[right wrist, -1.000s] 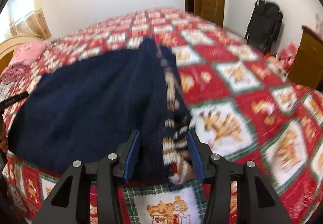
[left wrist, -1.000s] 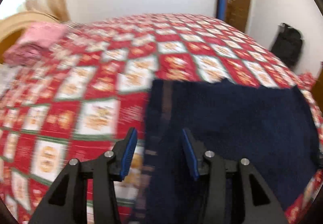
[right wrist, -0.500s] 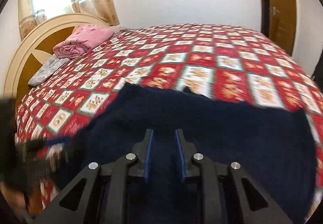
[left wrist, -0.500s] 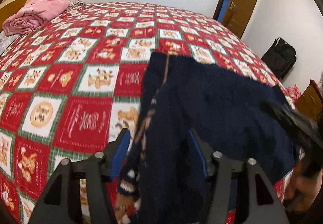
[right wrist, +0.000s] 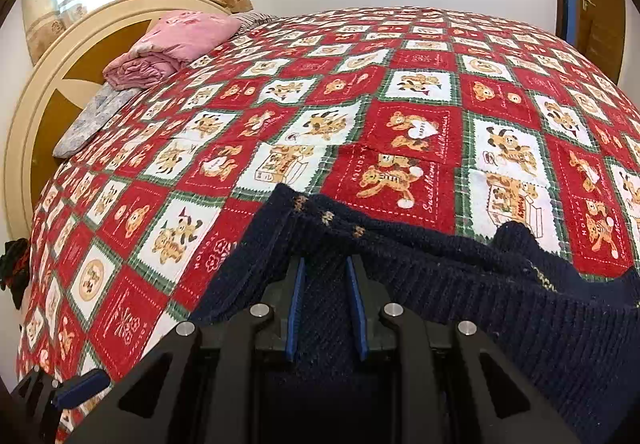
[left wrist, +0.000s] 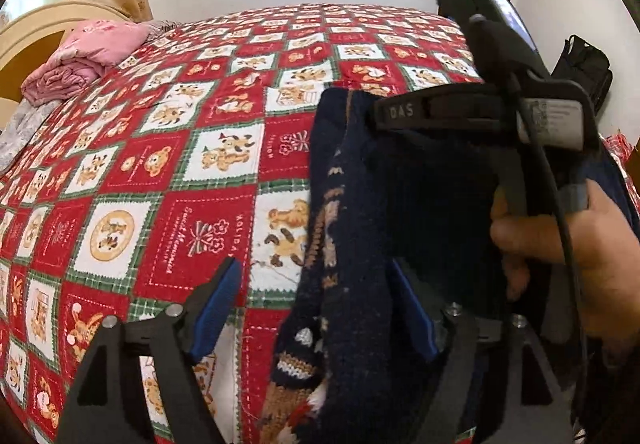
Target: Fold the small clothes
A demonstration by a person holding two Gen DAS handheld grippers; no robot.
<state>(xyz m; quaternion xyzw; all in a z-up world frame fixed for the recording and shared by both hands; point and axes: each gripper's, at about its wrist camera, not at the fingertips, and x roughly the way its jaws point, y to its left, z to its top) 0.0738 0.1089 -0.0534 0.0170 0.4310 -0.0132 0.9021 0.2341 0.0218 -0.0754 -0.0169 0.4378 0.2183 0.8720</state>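
Note:
A dark navy knitted garment (left wrist: 360, 228) with a tan and white patterned band lies on the red, white and green bedspread (left wrist: 168, 180). My left gripper (left wrist: 316, 304) is open, its jaws wide apart over the garment's patterned edge. My right gripper (right wrist: 326, 304) is shut on a fold of the navy garment (right wrist: 460, 276) and holds it over the bed. In the left wrist view the right gripper's body (left wrist: 492, 112) and the hand (left wrist: 568, 244) holding it cross over the garment.
A folded pink cloth (right wrist: 176, 44) and a grey patterned pillow (right wrist: 92, 120) lie by the cream headboard (right wrist: 36, 100). A black bag (left wrist: 586, 68) stands by the wall at right. A brown door (right wrist: 596, 16) is at far right.
My right gripper has carried its fold of the garment leftward across it, over to beside my left gripper. My left gripper stays open, now closer to the patterned edge.

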